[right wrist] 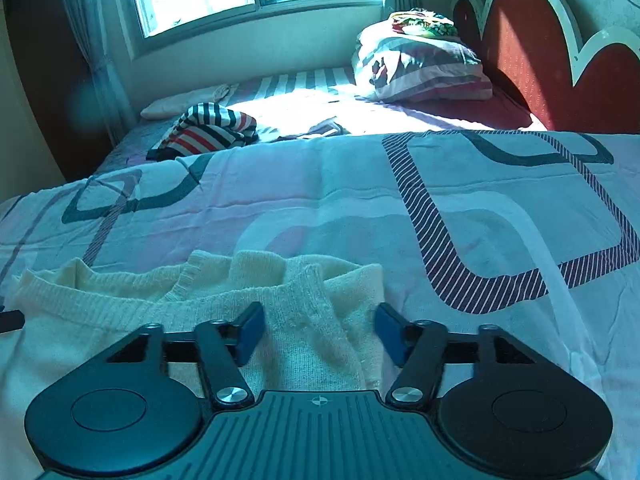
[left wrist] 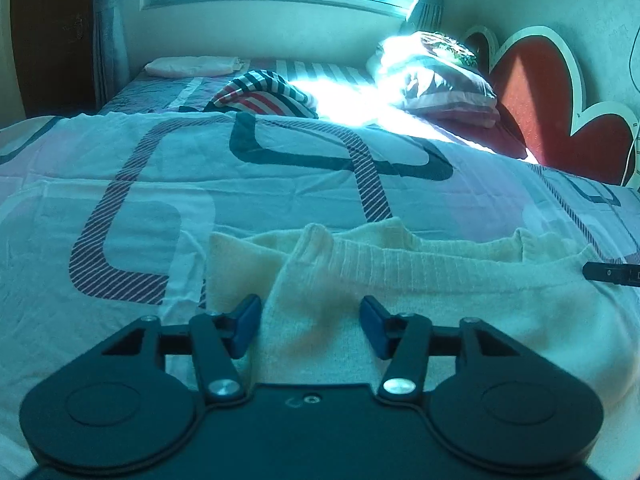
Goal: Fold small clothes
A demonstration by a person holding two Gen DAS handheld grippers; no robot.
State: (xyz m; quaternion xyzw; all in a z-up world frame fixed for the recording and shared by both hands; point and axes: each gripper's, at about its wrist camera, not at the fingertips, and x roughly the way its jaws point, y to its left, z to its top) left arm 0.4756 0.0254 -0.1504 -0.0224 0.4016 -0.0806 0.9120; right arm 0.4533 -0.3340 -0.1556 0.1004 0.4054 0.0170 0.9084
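A cream knitted garment point(left wrist: 440, 292) point(right wrist: 120, 304) lies folded on the patterned bedspread point(left wrist: 280, 184) point(right wrist: 360, 200), its ribbed edge facing away from me. My left gripper point(left wrist: 310, 312) hovers low over the garment's left end, jaws open, blue pads point(left wrist: 246, 326) apart, with cloth lying under the gap and not pinched. My right gripper point(right wrist: 320, 320) stands the same way over the garment's right end, open, with a folded strip of knit below the gap. Each view catches the other gripper's dark fingertip point(left wrist: 612, 272) point(right wrist: 10, 320) at its edge.
A striped red, white and dark garment point(left wrist: 260, 94) point(right wrist: 208, 130) lies crumpled further up the bed. A pale folded cloth point(left wrist: 188, 66) sits near the window wall. Stacked pillows point(left wrist: 440, 84) point(right wrist: 420, 68) lean on a red heart-shaped headboard point(left wrist: 540, 92) point(right wrist: 520, 48).
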